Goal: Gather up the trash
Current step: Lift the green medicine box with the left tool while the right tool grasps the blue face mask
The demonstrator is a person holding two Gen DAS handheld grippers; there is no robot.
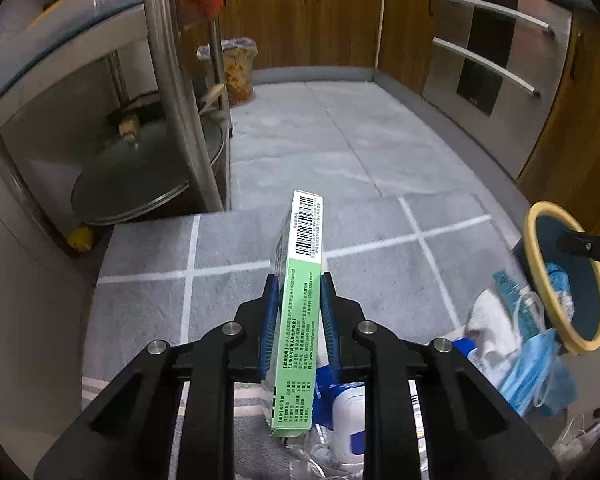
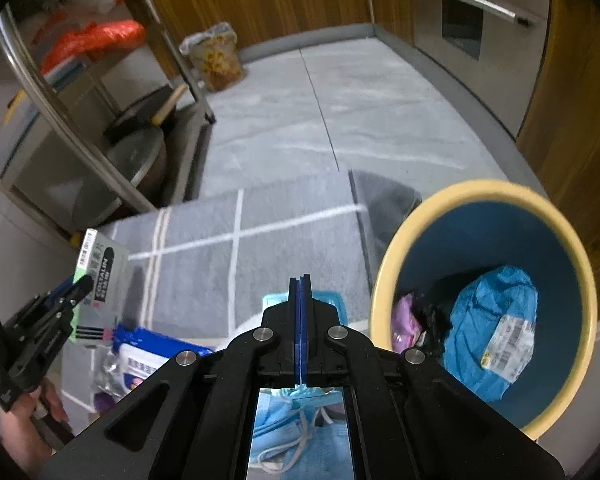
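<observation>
— Where's the trash at, from where you stand?

— The left gripper has a green box clamped between its blue pads, lifted clear above the grey rug. The box stands on edge, barcode end pointing away from the hand. From the other side I see the same left gripper and the box's grey face with dark lettering.

— And the bin?

— The blue bin with the cream rim is tipped on its side, mouth open toward the rug, just off the rug's edge. Inside it lie a blue mailer bag with a white label, something pink and a small black scrap. The box is well apart from the bin, on the far side of the rug from it.

— What about the right gripper?

— The right gripper is pinched tight with nothing between its blue pads, just beside the bin's rim. In the left view a black fingertip sits at that rim.

— Anything left on the rug?

— A heap near the bin's mouth: blue face masks, a white crumpled cloth, a blue-and-white wipes pack and clear plastic wrap. Beyond the rug, against the wooden cabinets, stands a small lined bin full of yellowish scraps.
</observation>
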